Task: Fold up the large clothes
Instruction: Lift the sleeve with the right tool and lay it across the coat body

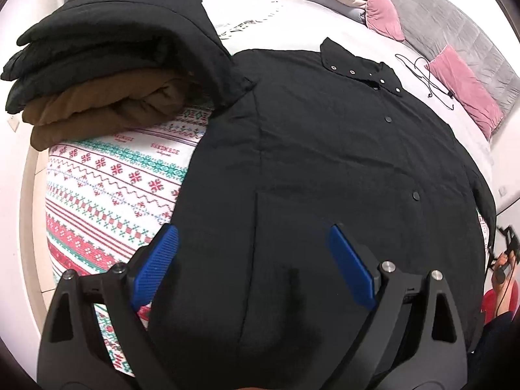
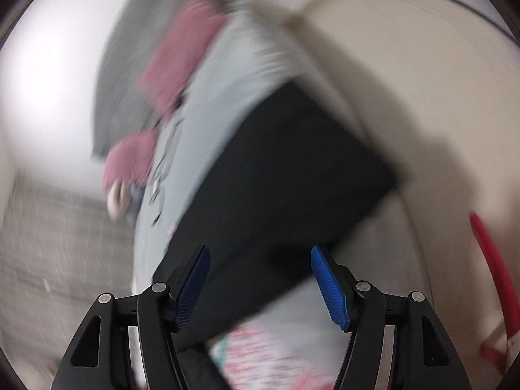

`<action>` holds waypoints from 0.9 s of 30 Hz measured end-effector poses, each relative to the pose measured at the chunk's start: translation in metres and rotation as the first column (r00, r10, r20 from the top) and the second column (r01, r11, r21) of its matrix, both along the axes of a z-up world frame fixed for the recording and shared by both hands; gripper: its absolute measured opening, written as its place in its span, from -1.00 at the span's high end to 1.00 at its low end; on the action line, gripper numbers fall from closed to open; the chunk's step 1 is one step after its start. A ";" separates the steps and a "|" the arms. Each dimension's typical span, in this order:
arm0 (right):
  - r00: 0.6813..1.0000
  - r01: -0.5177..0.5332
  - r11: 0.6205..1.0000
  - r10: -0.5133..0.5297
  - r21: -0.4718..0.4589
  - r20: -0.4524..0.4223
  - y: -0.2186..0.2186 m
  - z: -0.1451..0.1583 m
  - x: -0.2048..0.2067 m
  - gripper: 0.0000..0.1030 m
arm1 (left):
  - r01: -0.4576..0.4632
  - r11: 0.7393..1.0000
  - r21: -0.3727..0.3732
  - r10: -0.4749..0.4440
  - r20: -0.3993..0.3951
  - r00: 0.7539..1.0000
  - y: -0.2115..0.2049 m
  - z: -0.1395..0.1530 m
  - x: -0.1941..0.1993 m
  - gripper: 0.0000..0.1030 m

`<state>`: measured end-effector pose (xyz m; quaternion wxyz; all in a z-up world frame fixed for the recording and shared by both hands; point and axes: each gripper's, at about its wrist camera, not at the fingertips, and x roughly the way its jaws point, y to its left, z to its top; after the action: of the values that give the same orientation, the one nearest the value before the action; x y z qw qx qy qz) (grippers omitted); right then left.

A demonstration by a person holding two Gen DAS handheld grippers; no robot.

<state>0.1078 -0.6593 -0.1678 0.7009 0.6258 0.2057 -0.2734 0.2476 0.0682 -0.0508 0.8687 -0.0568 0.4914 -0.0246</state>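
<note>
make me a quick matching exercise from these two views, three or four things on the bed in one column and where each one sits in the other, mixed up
Things:
1. black coat
2. brown garment
3. pink cushion
4. left gripper

Places:
A. folded, under the folded black garment in the stack
B. against the grey headboard
C. spread flat on the bed, snaps up
D. open, over the coat's near end

Pairs: 1-C, 2-A, 3-B, 4-D

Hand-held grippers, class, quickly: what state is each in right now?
Left hand-held gripper: open, holding nothing, above the black snap-button fabric coat.
Right hand-held gripper: open, holding nothing.
</note>
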 end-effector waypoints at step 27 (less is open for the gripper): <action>0.999 0.027 0.808 0.006 -0.588 0.054 0.063 0.148 0.053 0.85 | -0.080 0.997 -0.012 0.081 0.054 0.995 0.021 0.008 0.004 -0.82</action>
<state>0.1603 -0.5958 -0.0201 0.8639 0.3861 0.0887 -0.3109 0.2512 0.0894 -0.0427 0.8818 -0.0801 0.4647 0.0066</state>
